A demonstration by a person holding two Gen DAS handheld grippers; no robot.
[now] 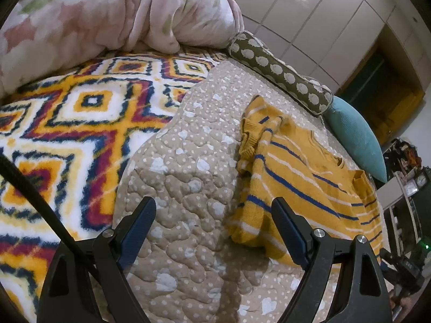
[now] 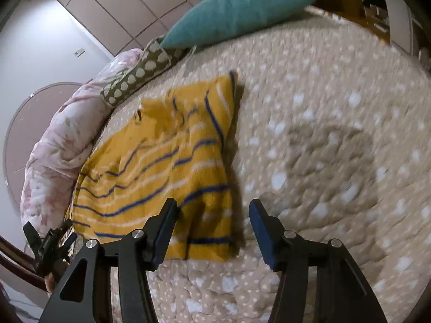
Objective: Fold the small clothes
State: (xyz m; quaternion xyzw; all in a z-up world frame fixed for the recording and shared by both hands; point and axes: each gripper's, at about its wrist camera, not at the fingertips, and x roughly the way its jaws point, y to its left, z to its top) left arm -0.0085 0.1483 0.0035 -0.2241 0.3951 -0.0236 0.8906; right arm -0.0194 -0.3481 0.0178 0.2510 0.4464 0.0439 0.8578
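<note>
Yellow striped sweater (image 1: 301,177) lies partly folded on the beige quilted bed cover (image 1: 188,161), just ahead-right of the left tool (image 1: 214,226) and ahead-left of the right tool (image 2: 212,224), both spread and empty, teal pillow (image 2: 237,13) and dotted bolster (image 1: 280,71) beyond it.

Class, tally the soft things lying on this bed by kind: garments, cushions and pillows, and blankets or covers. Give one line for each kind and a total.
Garments: 1, the mustard striped sweater.
Cushions and pillows: 2, the teal cushion and the olive spotted bolster.
Blankets and covers: 3, the beige quilt, the diamond-pattern fleece blanket and the pink floral comforter.
Total: 6.
</note>
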